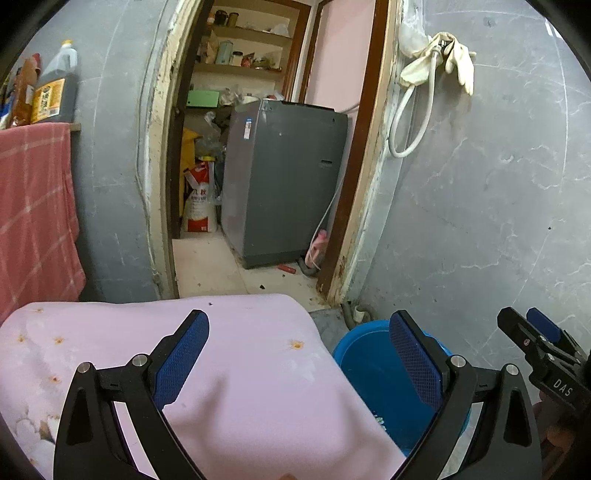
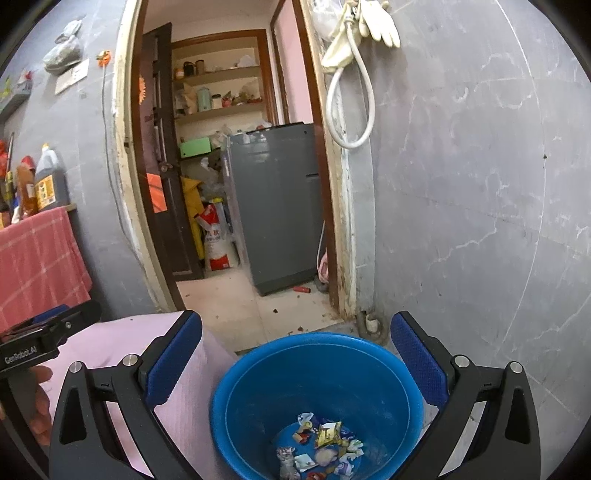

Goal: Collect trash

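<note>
Though half hidden, blue bucket [image 2: 258,387] holds crumpled wrappers [image 2: 321,443], print unreadable.

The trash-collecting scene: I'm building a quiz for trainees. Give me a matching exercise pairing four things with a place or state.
Things:
1. bucket
2. wrappers
3. rubber gloves
4. right gripper

Places or states:
A. hanging high on the wall
B. open and empty
C. on the floor beside the pink cloth
D. lying in the bucket's bottom

Pairs: 1-C, 2-D, 3-A, 4-B
</note>
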Motion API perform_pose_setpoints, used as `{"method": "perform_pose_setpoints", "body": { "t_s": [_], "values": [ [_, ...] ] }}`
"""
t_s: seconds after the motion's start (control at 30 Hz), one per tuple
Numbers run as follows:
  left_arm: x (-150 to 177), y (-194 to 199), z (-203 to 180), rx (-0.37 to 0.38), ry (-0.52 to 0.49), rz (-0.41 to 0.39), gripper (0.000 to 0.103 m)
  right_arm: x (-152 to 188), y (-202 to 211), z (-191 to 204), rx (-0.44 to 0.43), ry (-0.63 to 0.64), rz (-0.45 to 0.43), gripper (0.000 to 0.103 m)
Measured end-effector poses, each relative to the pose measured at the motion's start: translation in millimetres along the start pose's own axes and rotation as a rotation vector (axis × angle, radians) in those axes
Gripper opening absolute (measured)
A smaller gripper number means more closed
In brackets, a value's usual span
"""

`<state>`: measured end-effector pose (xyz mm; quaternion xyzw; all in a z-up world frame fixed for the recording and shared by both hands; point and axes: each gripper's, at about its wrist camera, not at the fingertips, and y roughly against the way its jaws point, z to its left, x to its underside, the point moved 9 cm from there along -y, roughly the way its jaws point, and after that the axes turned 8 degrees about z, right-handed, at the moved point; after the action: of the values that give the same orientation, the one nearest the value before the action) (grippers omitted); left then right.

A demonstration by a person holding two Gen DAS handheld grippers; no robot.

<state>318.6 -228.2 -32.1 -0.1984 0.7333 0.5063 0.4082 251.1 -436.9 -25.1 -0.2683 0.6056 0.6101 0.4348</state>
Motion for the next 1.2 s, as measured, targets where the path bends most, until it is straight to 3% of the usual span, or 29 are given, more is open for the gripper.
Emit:
{"method": "perform_pose_setpoints", "body": {
  "t_s": [0.8, 1.2],
  "values": [
    [49.0, 86.8, 6.1, -0.023, 0.012, -0.044, 0.096, 18.2, 84.2, 33.4, -0.042, 0.075, -0.070, 0.103],
    [79.8, 133.1, 4.9, -0.051, 0.014, -0.064, 0.096, 52.1, 126.9, 46.8, -0.075, 0.105, -0.068, 0.103]
  ]
}}
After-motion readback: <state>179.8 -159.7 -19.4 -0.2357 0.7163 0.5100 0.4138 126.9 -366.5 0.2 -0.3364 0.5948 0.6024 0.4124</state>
